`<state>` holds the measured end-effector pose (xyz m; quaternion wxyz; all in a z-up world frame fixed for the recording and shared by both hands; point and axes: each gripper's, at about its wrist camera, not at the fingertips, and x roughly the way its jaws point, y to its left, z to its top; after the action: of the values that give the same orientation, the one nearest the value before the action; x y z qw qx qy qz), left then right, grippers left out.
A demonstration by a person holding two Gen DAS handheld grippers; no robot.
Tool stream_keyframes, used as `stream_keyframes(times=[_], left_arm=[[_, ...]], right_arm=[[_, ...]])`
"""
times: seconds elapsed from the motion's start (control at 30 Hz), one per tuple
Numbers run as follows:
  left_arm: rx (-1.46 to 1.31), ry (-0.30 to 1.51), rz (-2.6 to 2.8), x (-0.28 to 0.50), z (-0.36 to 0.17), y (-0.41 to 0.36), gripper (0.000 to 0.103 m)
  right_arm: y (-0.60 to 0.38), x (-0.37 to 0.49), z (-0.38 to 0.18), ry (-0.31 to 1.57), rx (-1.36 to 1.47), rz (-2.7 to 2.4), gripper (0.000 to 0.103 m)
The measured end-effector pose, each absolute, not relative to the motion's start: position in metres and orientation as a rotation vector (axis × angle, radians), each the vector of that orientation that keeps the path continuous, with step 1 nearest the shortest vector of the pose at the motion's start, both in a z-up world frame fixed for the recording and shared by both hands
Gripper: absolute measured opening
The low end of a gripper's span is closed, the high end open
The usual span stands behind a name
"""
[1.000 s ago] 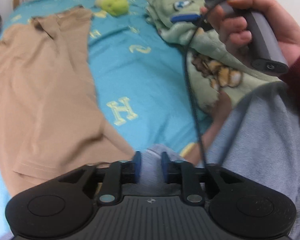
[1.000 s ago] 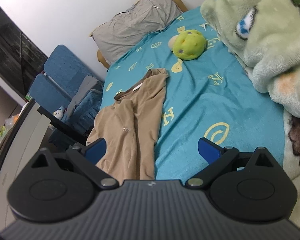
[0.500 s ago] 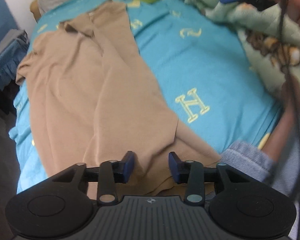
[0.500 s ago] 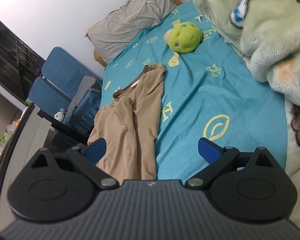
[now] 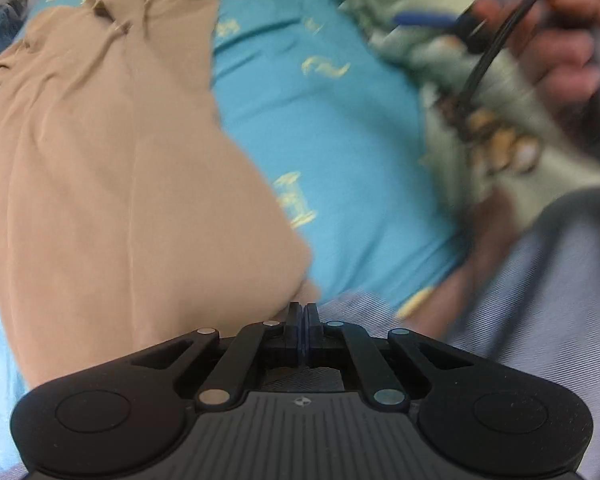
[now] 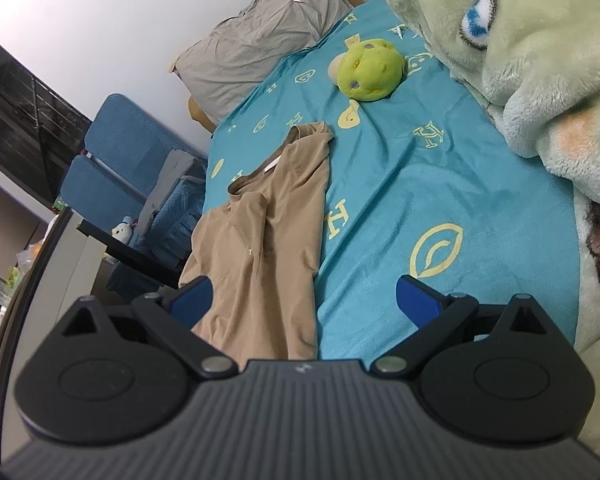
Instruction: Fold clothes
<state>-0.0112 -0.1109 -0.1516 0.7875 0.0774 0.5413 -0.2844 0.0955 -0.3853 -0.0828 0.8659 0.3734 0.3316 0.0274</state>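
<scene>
A tan T-shirt (image 5: 112, 168) lies lengthwise on the teal bedsheet (image 5: 340, 128), collar at the far end, one side folded over. It also shows in the right wrist view (image 6: 268, 248). My left gripper (image 5: 300, 316) has its jaws pressed together at the shirt's near right hem corner; the view is blurred and the cloth reaches the pads. My right gripper (image 6: 304, 300) is wide open and empty, held above the near end of the bed. It also shows in the left wrist view (image 5: 424, 20), in the person's hand at the upper right.
A green plush toy (image 6: 366, 70) lies near the grey pillow (image 6: 260, 40). A pale green fleece blanket (image 6: 540, 60) is heaped along the right side. Blue chairs (image 6: 120, 168) stand beside the bed. The person's leg in grey-blue trousers (image 5: 520, 300) is at the near right.
My left gripper went from half open above the shirt's lower edge to fully shut at its hem corner. The right gripper stayed open and drifted slightly.
</scene>
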Motion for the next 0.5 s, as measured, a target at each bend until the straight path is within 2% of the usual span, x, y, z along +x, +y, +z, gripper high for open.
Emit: stream_keyframes(times=[0.07, 0.1, 0.13, 0.17, 0.23, 0.27, 0.33, 0.43, 0.5], left_arm=[[0.146, 1.178, -0.604, -0.012, -0.156, -0.105, 0.004], [0.130, 1.170, -0.608, -0.012, -0.153, -0.101, 0.010], [0.122, 1.149, -0.610, -0.012, -0.147, -0.097, 0.021], [0.115, 1.126, -0.611, -0.013, -0.140, -0.093, 0.027], [0.109, 1.071, -0.612, -0.014, -0.125, -0.088, 0.049], [0.115, 1.033, -0.608, -0.015, -0.116, -0.084, 0.056], [0.119, 0.944, -0.586, -0.014, -0.098, -0.075, 0.080], [0.081, 0.811, -0.542, -0.002, -0.074, -0.055, 0.093], [0.015, 0.766, -0.493, 0.024, -0.067, -0.033, 0.097]], right_arm=[[-0.385, 0.094, -0.083, 0.694, 0.777, 0.054, 0.100], [-0.383, 0.094, -0.082, 0.691, 0.763, 0.054, 0.100], [-0.381, 0.094, -0.081, 0.689, 0.749, 0.055, 0.100], [-0.379, 0.094, -0.080, 0.686, 0.735, 0.055, 0.100], [-0.375, 0.093, -0.078, 0.680, 0.706, 0.055, 0.100], [-0.372, 0.093, -0.076, 0.675, 0.689, 0.056, 0.100], [-0.364, 0.091, -0.071, 0.654, 0.641, 0.061, 0.100], [-0.352, 0.084, -0.062, 0.613, 0.573, 0.069, 0.100], [-0.344, 0.081, -0.058, 0.593, 0.536, 0.075, 0.100]])
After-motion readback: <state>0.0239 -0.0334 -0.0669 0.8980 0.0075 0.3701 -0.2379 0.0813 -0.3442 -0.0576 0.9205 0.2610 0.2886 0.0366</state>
